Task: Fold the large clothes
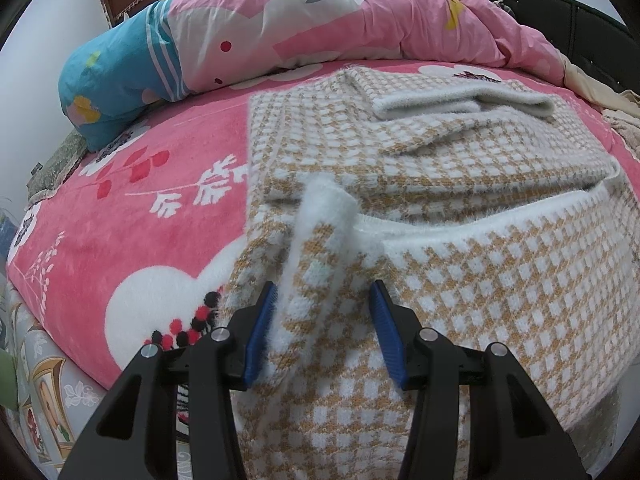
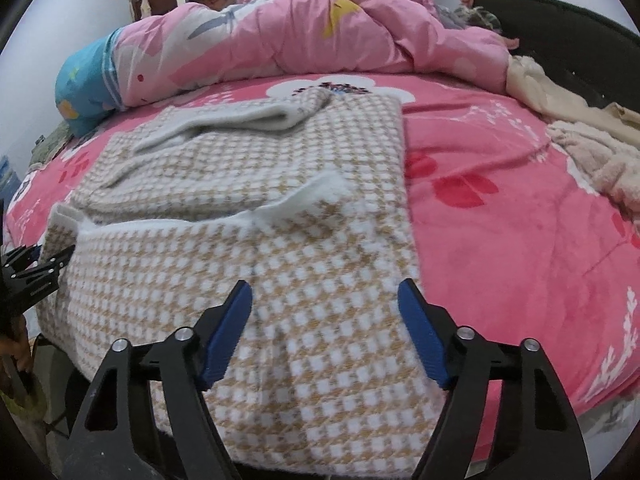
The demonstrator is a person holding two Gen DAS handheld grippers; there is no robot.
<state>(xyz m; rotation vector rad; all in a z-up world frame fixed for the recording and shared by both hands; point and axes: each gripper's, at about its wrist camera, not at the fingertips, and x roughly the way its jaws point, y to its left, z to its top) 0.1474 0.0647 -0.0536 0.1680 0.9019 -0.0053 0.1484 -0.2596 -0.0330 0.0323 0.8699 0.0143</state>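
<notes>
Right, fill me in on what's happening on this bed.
A person with a gripper in each hand is folding a checked sweater on the pink bedspread. The left gripper has a raised fold of its hem between open jaws. The right gripper hangs open over the near edge, holding nothing.

A bed [image 2: 500,248] with a pink floral blanket carries a checked sweater [image 2: 248,248], a pink quilt [image 2: 320,40] and beige clothes [image 2: 592,152].

Black linkage arms, silver pivot screws, ribbed blue jaws.
</notes>
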